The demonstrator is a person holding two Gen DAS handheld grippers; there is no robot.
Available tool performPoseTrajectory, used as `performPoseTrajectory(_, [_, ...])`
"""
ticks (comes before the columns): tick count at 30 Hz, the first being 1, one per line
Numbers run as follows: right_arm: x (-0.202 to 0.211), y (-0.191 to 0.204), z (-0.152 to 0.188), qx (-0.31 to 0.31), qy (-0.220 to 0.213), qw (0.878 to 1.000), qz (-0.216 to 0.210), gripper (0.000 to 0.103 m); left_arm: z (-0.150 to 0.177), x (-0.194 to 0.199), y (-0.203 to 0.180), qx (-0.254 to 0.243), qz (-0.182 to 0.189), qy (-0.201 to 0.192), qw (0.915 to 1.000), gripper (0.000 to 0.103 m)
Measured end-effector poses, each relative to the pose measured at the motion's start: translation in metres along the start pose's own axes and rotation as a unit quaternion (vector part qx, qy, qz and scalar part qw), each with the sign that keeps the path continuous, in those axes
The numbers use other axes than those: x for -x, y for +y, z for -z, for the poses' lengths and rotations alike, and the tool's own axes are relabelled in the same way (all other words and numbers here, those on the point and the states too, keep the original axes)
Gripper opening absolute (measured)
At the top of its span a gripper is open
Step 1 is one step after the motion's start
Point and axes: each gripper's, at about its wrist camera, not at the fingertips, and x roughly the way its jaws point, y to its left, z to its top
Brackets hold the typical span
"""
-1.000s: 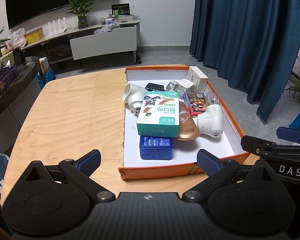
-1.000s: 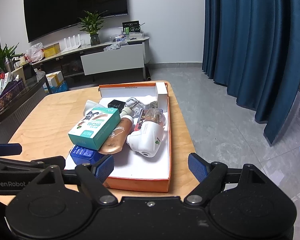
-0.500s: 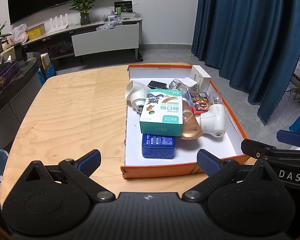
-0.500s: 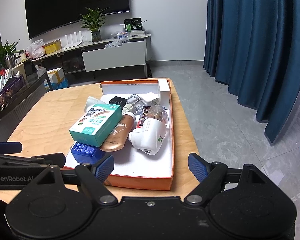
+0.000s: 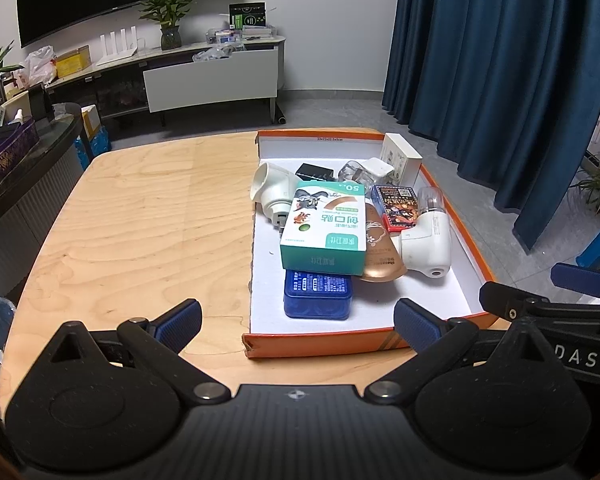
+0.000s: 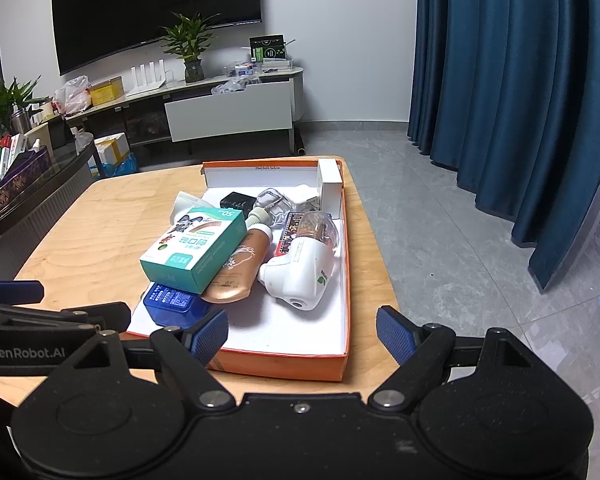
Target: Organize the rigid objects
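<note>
An orange box lid with a white inside lies on the wooden table. It holds a teal carton resting on a blue tin, a bronze tube, a white device, a red card pack, a white cup-shaped part and a white box. My left gripper is open and empty before the lid's near edge. My right gripper is open and empty at the lid's near right corner.
The table's right edge drops to a grey floor beside blue curtains. A dark counter stands left of the table. A TV bench with a plant stands at the back wall.
Both grippers have drawn back and risen slightly, so the lid and its contents sit a little farther and higher in both views. Nothing in the lid has moved.
</note>
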Motion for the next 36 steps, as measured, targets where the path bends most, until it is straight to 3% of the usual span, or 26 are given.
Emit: performPoseTrajectory(36, [-0.0015,0.0023,0.0017,0.005,0.007,1.0,0.007,0.096,-0.0003,-0.0045,0.002,0.002,0.008,0.004,1.0,0.103])
